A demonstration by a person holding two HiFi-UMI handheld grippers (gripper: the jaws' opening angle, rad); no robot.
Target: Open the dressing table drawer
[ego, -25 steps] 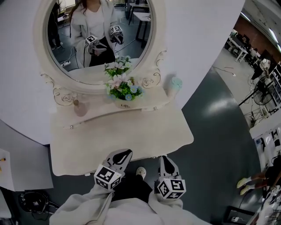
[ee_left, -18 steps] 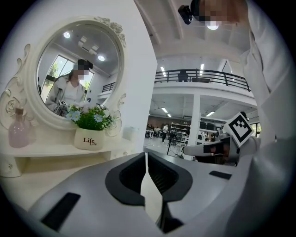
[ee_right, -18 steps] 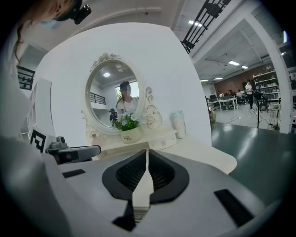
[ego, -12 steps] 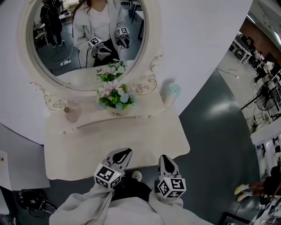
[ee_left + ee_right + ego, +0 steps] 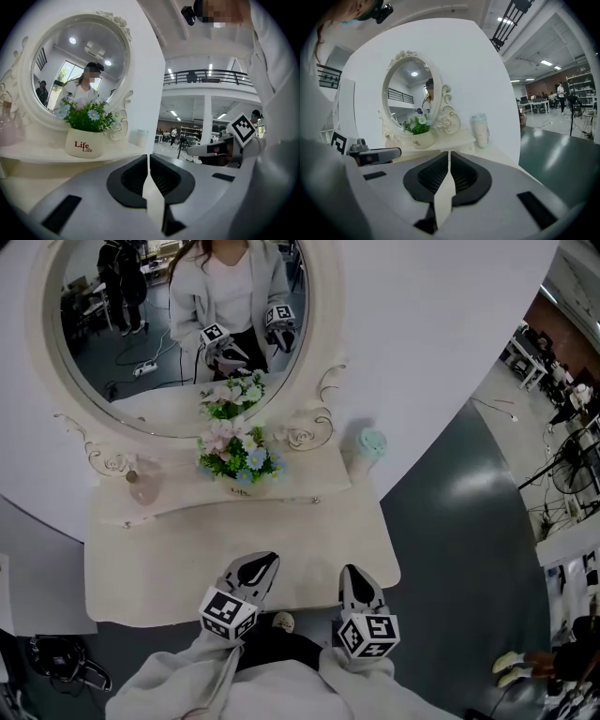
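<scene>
Your left tool and right tool hover pressed together, empty, over the bench near edge, positioned for reaching the drawer.

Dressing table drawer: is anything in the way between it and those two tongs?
Nothing visible. Its round knob pokes out under the table's front edge, between the left tongs and right tongs, both shut and empty near that edge. The flower pot stands far back.
</scene>
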